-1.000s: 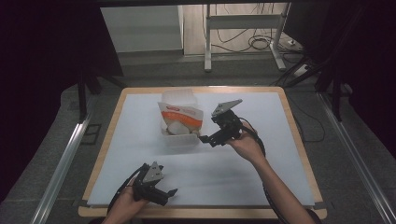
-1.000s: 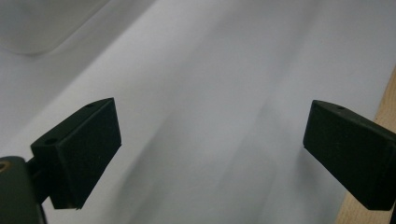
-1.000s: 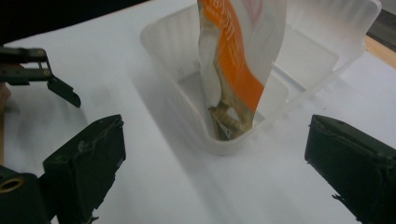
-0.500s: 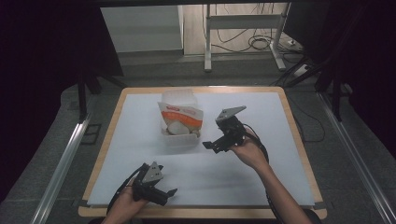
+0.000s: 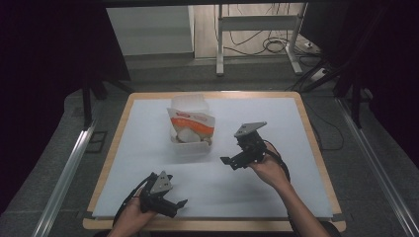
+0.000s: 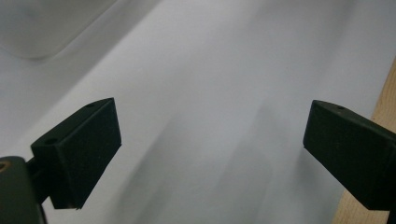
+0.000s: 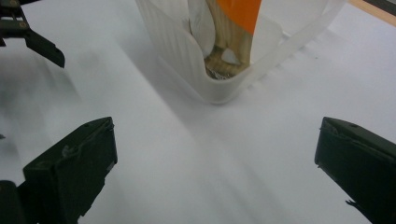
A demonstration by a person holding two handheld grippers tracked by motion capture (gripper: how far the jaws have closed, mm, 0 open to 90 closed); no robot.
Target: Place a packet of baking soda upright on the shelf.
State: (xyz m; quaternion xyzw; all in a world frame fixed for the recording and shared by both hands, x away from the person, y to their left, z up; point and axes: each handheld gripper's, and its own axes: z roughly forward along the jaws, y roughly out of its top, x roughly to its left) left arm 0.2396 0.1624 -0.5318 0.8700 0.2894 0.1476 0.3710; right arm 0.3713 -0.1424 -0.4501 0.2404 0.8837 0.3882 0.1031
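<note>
Left gripper [image 5: 174,203], right gripper [image 5: 232,161]: black bodies, blocky matte jaw pads, small holes near pad tips, grey three-cornered plate behind jaws, black cable trailing; forearms bare

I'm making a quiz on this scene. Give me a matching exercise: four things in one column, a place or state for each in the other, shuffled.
Things:
1. left gripper
2. right gripper
3. tub
4. packet

Places or states:
A. stands in the tub
B. open, near the table's front edge
C. translucent, mid-table
D. open, just right of the tub

Pairs: 1-B, 2-D, 3-C, 4-A
</note>
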